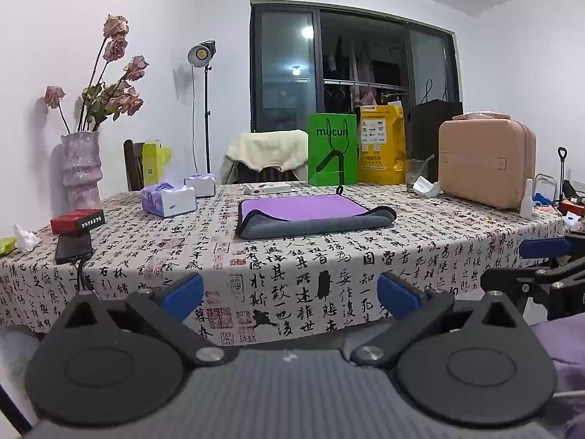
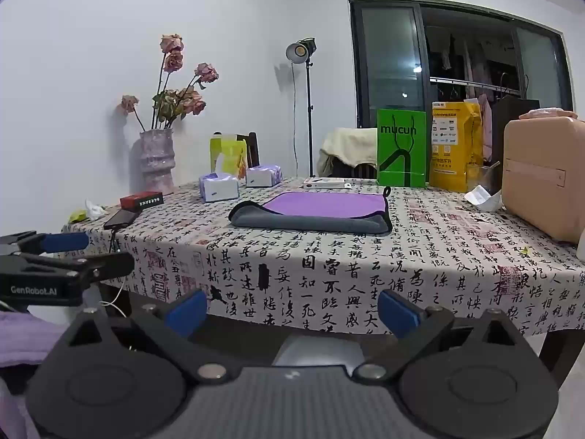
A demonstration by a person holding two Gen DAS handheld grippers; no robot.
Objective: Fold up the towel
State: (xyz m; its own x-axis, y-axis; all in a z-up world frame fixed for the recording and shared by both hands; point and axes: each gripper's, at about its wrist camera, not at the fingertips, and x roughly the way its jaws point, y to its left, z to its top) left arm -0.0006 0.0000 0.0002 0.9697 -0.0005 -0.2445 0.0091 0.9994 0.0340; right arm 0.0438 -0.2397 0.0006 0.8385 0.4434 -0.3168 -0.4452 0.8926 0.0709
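Both grippers, left point(image 1: 290, 292) and right point(image 2: 292, 311), hung level off the table's point(image 1: 420, 252) near edge, jaws wide and empty, folded towel point(image 1: 310, 216) mid-table well ahead.

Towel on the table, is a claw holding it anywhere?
No. The towel lies alone on the table; the left claw and right claw are both open, empty and short of it.

"mucun" runs in dark letters across the green bag point(image 1: 332, 154) standing at the table's far edge. "GenRobot.AI" is printed in white on the side of the left gripper point(image 2: 64, 252). The tablecloth point(image 1: 329, 256) carries brush-written Chinese characters and red seal stamps throughout.
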